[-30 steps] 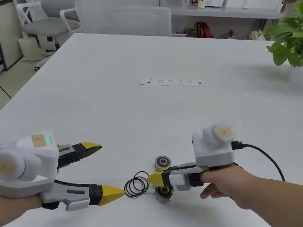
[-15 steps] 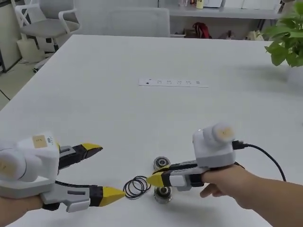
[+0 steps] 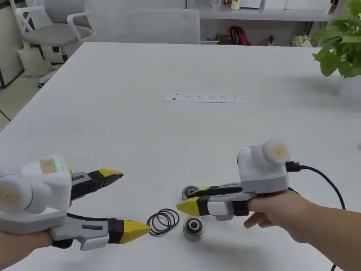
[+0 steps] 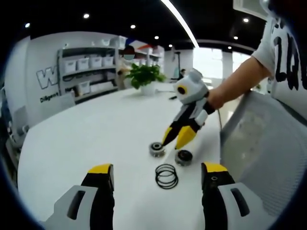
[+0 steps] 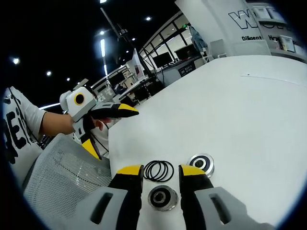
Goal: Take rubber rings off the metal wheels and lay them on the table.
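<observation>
Rubber rings (image 3: pixel 163 220): a small overlapping pile of thin black loops, flat on the tabletop (image 3: pixel 169 141) close to its near edge. The pile sits between the two grippers, just beside the lower tip of the left gripper (image 3: pixel 124 202) and just beside the tips of the right gripper (image 3: pixel 189 206). We see neither one touching it.

Left gripper: jaws wide apart, nothing in them. In the left gripper view the rings lie straight ahead, centred in the gap, a little past the tips.

Right gripper: jaws only slightly apart, clamped on nothing. It hangs low between the near wheel (image 3: pixel 193 227) and the far wheel (image 3: pixel 189 192), both metal.
- Near wheel lies flat on the near-edge side of the tips, just beside the ring pile. The left gripper view shows a small gap between the two. In the right gripper view this wheel shows in the gap between the jaws, behind the tips, with the rings just past the tips.
- Far wheel lies toward the far edge, partly hidden behind the right gripper in the head view. It is near the other wheel but apart from it.

We can't tell whether either wheel carries a ring.

Also on the tabletop: a white power strip (image 3: pixel 204 97) toward the middle, well apart from the work, and a potted plant (image 3: pixel 338 48) at the far right. A cable (image 3: pixel 321 178) runs off the right gripper toward the right edge.
</observation>
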Demonstrator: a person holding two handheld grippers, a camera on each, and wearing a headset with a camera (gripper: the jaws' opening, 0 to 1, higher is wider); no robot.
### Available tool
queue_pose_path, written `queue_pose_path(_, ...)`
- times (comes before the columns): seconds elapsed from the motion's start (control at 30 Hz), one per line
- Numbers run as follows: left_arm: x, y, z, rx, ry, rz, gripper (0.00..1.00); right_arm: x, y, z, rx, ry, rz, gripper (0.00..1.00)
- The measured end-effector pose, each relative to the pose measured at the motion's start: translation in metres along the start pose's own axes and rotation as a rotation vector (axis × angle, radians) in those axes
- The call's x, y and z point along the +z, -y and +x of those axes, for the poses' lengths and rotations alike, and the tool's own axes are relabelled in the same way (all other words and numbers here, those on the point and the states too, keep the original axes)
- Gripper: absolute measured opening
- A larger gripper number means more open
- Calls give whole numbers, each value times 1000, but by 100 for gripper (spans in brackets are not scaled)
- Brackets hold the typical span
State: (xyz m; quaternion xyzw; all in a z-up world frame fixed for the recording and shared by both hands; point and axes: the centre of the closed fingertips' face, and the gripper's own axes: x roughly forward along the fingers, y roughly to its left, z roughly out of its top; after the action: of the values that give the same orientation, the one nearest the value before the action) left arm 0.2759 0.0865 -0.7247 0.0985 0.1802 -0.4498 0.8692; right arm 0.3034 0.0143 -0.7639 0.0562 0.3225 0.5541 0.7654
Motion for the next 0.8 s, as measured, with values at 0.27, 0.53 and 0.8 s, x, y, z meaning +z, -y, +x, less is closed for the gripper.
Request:
queue_pose_path(0.27,5,-1,1,2,7,4,76,4,3,-14,-21,25,-48,32)
queue_pose_path(0.53,8,-2,2,0,9,8,76,5,8,-26,-51,37,-121,40)
queue_pose_path(0.8,9,-3,3,1,10,10,76,1,10,-38,-71,38,-197,47)
